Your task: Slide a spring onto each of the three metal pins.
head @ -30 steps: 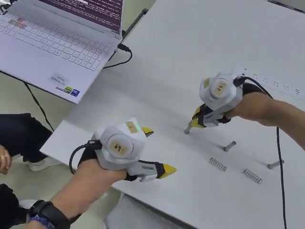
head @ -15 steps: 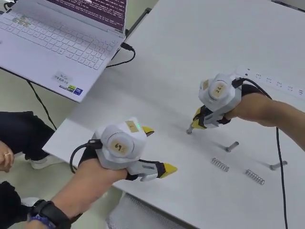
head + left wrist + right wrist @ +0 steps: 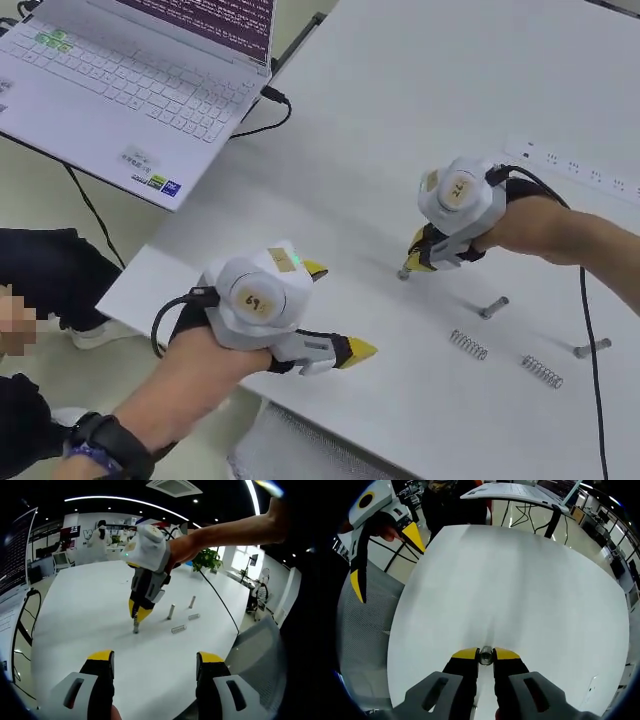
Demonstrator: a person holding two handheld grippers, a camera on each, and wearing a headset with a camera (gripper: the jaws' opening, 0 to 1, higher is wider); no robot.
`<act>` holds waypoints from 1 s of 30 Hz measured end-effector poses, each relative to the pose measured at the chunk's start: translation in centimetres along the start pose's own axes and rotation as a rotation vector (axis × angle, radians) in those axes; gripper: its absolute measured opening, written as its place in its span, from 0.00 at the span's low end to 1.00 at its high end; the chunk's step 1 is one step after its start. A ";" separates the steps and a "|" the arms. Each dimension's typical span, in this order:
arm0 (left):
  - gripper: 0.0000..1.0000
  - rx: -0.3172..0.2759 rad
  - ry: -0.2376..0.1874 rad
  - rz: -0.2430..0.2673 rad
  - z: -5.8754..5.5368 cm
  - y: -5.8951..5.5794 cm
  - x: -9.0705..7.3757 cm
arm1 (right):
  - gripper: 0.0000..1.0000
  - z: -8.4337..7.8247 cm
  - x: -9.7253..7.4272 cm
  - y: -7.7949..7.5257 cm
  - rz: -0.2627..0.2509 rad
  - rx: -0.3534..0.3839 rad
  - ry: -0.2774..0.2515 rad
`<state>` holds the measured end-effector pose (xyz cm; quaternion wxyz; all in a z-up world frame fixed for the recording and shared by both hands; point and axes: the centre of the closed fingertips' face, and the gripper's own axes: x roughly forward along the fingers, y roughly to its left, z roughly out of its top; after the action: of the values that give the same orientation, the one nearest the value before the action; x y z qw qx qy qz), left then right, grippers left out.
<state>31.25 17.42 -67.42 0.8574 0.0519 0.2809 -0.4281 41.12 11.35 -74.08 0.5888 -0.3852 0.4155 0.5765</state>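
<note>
3 pins (image 3: 493, 307), 3 springs (image 3: 467, 345), 1 laptop (image 3: 130, 80)

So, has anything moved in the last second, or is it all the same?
Nothing visibly moved; only the head camera shifted. The right hand-held gripper stays shut on the spring, the left hand-held gripper stays open, and the two loose springs and two bare pins lie as before.

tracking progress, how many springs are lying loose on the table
2: one spring by the middle pin, second spring by the end pin; right gripper may hide another.
</note>
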 end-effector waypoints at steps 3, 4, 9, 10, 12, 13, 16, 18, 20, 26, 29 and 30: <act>0.62 -0.003 0.001 0.001 -0.1 0.0 0.0 | 0.09 -0.1 0.2 0.0 0.003 -0.003 0.007; 0.62 -0.004 0.001 0.001 -0.1 0.0 0.0 | 0.09 -0.1 0.3 0.0 0.003 -0.004 0.008; 0.62 -0.004 0.001 0.000 -0.1 0.0 0.1 | 0.09 -0.2 0.7 -0.1 0.010 -0.002 0.011; 0.62 -0.004 0.000 -0.001 0.0 0.0 0.0 | 0.09 -0.3 0.8 -0.1 0.012 -0.001 0.012; 0.63 -0.003 0.000 0.000 0.0 0.0 0.0 | 0.09 -0.4 1.0 -0.1 0.017 0.000 0.017; 0.62 -0.004 0.000 0.001 0.0 0.1 0.0 | 0.09 -0.5 1.1 -0.1 0.019 -0.001 0.019; 0.62 -0.006 0.000 0.003 0.0 0.2 -0.1 | 0.09 -0.6 1.3 0.0 0.024 -0.003 0.025; 0.62 -0.007 -0.001 0.004 0.0 0.2 -0.1 | 0.09 -0.7 1.6 -0.1 0.025 -0.006 0.031; 0.62 -0.007 0.001 0.005 -0.1 0.2 -0.1 | 0.09 -0.8 1.8 -0.1 0.027 -0.010 0.036; 0.63 -0.007 -0.001 0.006 0.0 0.3 -0.2 | 0.10 -1.1 2.4 -0.2 0.033 -0.017 0.046; 0.63 -0.004 -0.001 0.005 0.0 0.3 -0.2 | 0.11 -1.0 2.5 0.1 0.037 -0.020 0.052; 0.63 -0.003 -0.002 0.005 0.1 0.3 -0.2 | 0.12 -1.0 2.5 0.1 0.037 -0.020 0.052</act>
<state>31.42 17.74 -67.33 0.8588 0.0508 0.2807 -0.4255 40.98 11.31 -76.76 0.5631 -0.3981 0.4321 0.5812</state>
